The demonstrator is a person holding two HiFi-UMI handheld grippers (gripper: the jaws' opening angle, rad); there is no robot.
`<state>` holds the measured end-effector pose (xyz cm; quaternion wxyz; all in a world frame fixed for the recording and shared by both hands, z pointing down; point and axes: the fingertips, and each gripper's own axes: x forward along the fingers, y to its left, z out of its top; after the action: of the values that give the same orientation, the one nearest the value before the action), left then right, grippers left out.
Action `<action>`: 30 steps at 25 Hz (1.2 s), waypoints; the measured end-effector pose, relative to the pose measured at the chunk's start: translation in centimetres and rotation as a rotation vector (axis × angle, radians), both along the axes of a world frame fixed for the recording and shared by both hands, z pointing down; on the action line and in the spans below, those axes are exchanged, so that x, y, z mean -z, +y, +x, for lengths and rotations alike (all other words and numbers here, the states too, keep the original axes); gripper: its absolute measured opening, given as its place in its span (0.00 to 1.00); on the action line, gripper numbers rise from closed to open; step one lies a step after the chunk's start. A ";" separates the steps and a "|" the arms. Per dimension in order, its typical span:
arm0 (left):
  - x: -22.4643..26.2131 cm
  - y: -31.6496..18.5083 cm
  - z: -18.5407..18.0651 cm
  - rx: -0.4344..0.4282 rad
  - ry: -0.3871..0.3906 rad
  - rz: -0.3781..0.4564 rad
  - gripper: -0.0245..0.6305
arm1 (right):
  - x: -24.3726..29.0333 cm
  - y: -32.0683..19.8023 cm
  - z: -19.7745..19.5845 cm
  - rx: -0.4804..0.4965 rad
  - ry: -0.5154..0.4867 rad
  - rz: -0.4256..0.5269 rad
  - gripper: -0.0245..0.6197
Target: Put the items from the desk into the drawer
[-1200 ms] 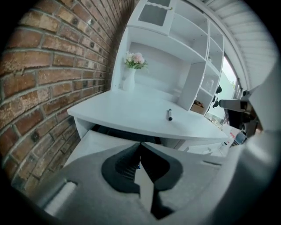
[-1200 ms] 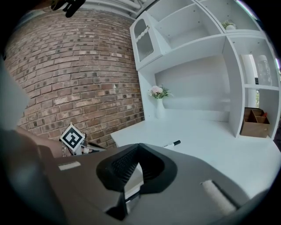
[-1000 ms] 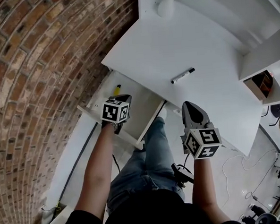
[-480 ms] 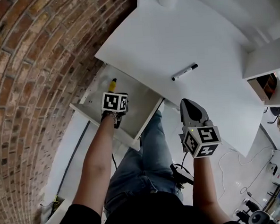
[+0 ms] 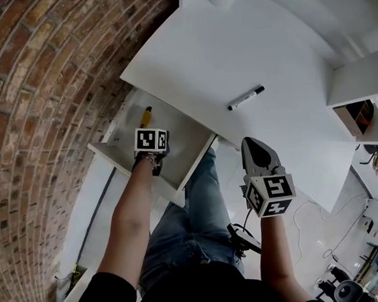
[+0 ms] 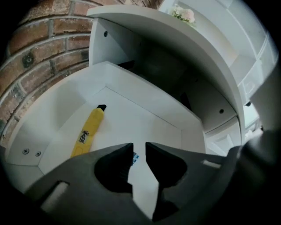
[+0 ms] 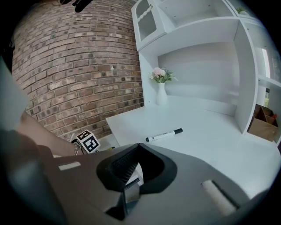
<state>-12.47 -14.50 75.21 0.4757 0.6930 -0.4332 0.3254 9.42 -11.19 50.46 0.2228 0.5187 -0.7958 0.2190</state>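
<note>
The white drawer (image 5: 183, 140) stands pulled out under the desk's left end. A yellow pen-shaped item (image 5: 146, 116) (image 6: 88, 131) lies on its floor. My left gripper (image 6: 139, 150) hangs low inside the drawer, and in the head view only its marker cube (image 5: 151, 141) shows. Its jaws have just been opening and stand a narrow gap apart; a small blue-and-white bit (image 6: 135, 157) peeks out by the left jaw tip, and I cannot tell what it is. A black-and-white marker (image 5: 246, 98) (image 7: 163, 135) lies on the desk (image 5: 279, 52). My right gripper (image 5: 251, 143) (image 7: 138, 146) is shut and empty near the desk's front edge.
A brick wall (image 5: 38, 92) runs along the left of the drawer. A white vase (image 7: 161, 93) with flowers stands at the back of the desk. A cardboard box (image 5: 353, 115) sits on the right shelf. The person's legs (image 5: 193, 223) are below the drawer.
The left gripper has sunk deeper into the drawer, its cube sliding left and down in the head view. The right gripper has hardly moved.
</note>
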 end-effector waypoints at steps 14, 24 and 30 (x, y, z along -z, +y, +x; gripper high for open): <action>9.1 -3.0 -0.7 0.006 -0.002 0.226 0.27 | 4.0 0.3 -0.2 -0.041 -0.052 0.090 0.05; 22.0 -6.1 0.4 -0.143 -0.114 0.589 0.27 | 8.0 -0.5 0.7 -0.064 -0.045 0.199 0.05; 27.2 -8.4 3.4 -0.198 -0.079 0.699 0.30 | 8.6 -0.9 1.7 -0.085 -0.048 0.211 0.05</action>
<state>-9.08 -22.93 48.05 0.1593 0.8392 -0.4670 0.2285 11.15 -12.11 41.83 0.1382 0.5672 -0.7969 0.1556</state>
